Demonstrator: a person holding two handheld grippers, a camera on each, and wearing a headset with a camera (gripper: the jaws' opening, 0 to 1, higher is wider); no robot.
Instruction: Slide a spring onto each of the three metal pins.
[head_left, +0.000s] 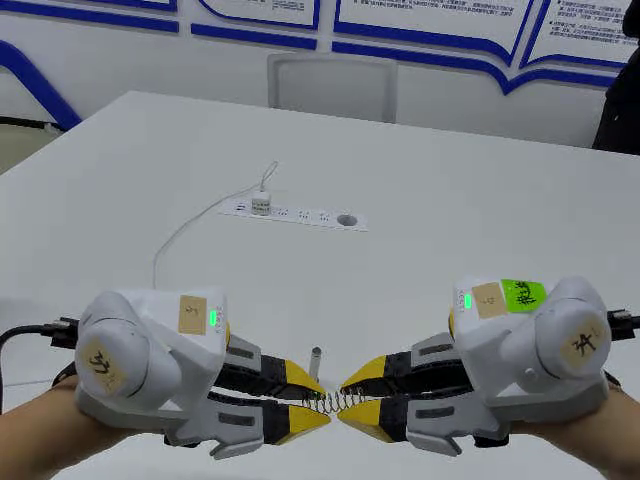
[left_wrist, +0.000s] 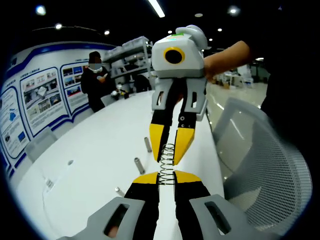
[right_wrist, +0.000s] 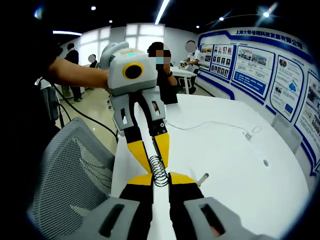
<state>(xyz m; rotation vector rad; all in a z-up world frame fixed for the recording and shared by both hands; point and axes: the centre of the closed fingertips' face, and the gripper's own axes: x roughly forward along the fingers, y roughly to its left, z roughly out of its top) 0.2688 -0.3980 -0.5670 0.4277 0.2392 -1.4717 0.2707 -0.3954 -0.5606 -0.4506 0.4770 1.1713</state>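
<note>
A small metal spring (head_left: 338, 402) lies level between my two grippers, which point tip to tip above the white table's near edge. My left gripper (head_left: 325, 400) is shut on one end of it and my right gripper (head_left: 343, 400) on the other. In the left gripper view the spring (left_wrist: 167, 162) runs from my own yellow tips (left_wrist: 167, 179) up to the right gripper (left_wrist: 171, 150). Three short metal pins (left_wrist: 139, 165) stand on the table to the left of it. One pin (head_left: 316, 360) stands upright just behind the spring; the same pin (right_wrist: 202, 179) appears beside the spring (right_wrist: 159, 172).
A white power strip (head_left: 295, 213) with a plugged adapter and a cable lies mid-table. A grey chair (head_left: 330, 85) stands at the far side. A mesh chair (left_wrist: 260, 150) sits close by the near edge. People stand in the room behind.
</note>
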